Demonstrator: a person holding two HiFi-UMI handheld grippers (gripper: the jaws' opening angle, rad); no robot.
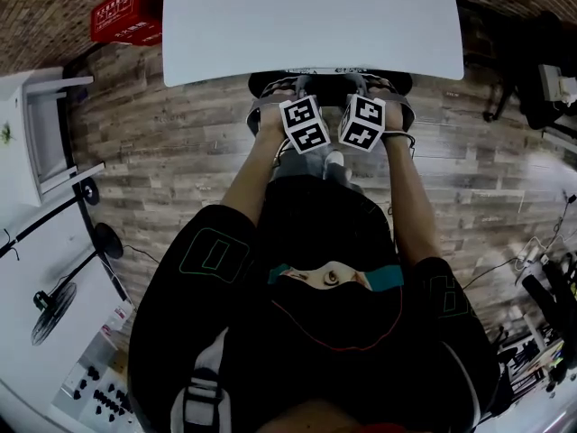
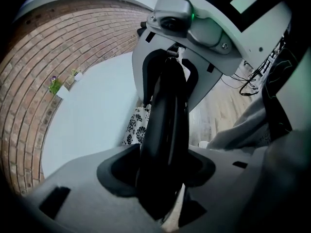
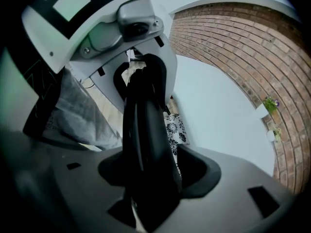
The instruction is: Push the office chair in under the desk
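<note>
Nearest the person, the left gripper (image 2: 163, 171) and the right gripper (image 3: 151, 174) were each clamped on the black top rim of the chair (image 1: 329, 85) back. They sat side by side near its middle, and the rim filled the gap between each pair of jaws. The back stood right at the near edge of the white table (image 1: 315, 16), with the seat already hidden beneath the top, so the push looked almost finished.

To end it well, I judged that both grippers should drive level and together, straight toward the table. That way the chair would roll true over the plank floor (image 1: 180, 142) and not swivel. With the two holds so close to each other, uneven pressure could have turned the back, so a slow, even shove would have suited. The push should have stopped as the back met the table edge, lest the grippers strike the top.
</note>
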